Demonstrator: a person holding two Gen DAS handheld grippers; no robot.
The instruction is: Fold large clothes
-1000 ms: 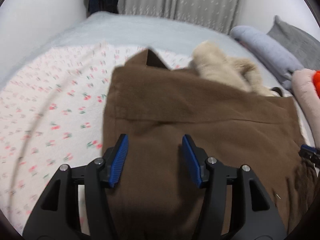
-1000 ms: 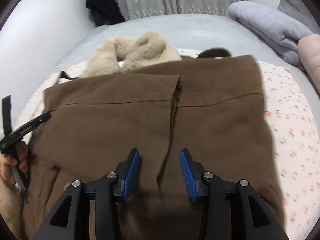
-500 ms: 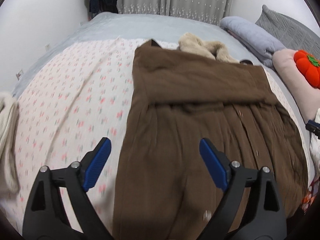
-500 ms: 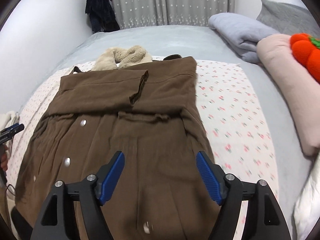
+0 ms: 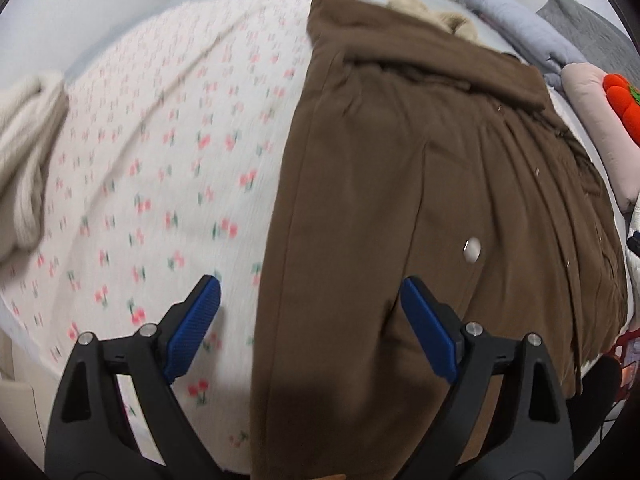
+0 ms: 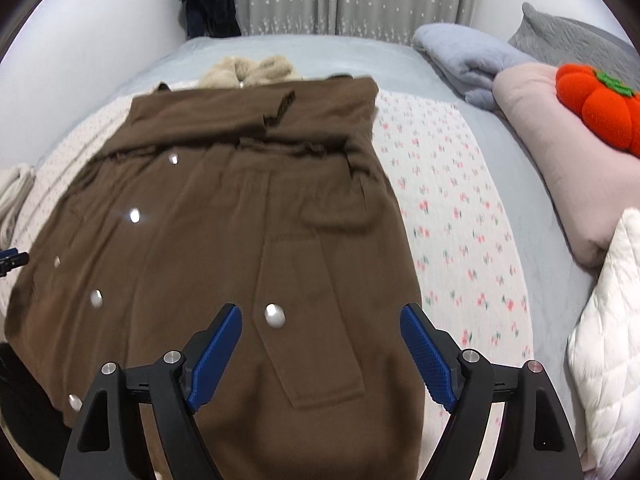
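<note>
A large brown coat with silver buttons and a beige fur collar lies flat on the bed, its top part folded down over the body. In the left wrist view the coat fills the right half. My left gripper is open and empty above the coat's left hem edge. My right gripper is open and empty above the coat's lower right part, near a pocket flap.
The coat lies on a white cherry-print sheet over a grey bed. A cream knit garment lies at the left. A blue blanket, pink pillow, orange pumpkin cushion and white quilt lie at the right.
Both grippers opened wide, let go of the coat's folded top part and pulled back toward the hem. The folded part now lies on the coat's body.
</note>
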